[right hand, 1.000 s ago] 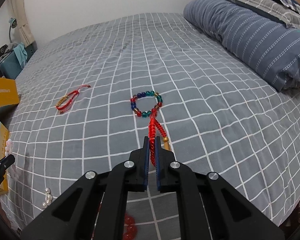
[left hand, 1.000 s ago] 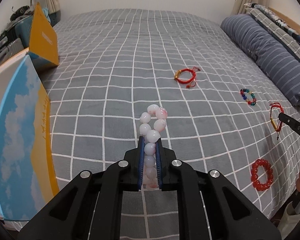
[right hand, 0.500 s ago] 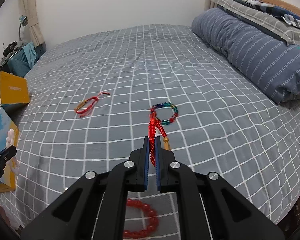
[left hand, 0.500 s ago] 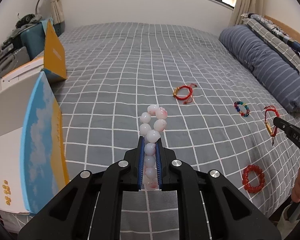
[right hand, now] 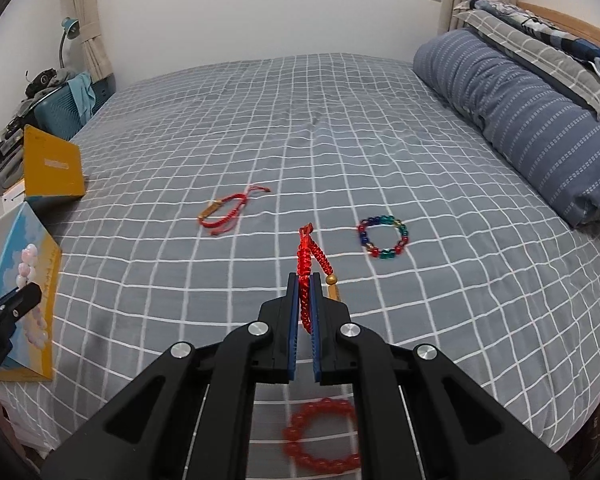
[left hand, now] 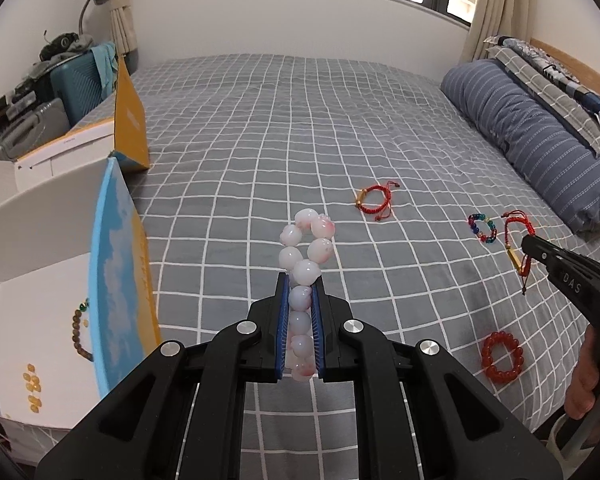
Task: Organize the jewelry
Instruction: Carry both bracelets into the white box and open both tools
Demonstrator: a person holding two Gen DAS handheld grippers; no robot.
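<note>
Bed [left hand: 300,128] lower; box interior [left hand: 40,320] revealed.

Grey white-checked bedspread [right hand: 340,128], red braided bracelet [right hand: 309,256], pink-white bead bracelet [left hand: 306,248].

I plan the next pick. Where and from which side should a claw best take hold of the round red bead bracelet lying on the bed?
The red bead bracelet lies flat as an open ring on the bedspread, apart from the other pieces. Probably best to come straight down from above and pinch across one stretch of beads, one finger inside the ring and one outside; its near side looks most reachable.
</note>
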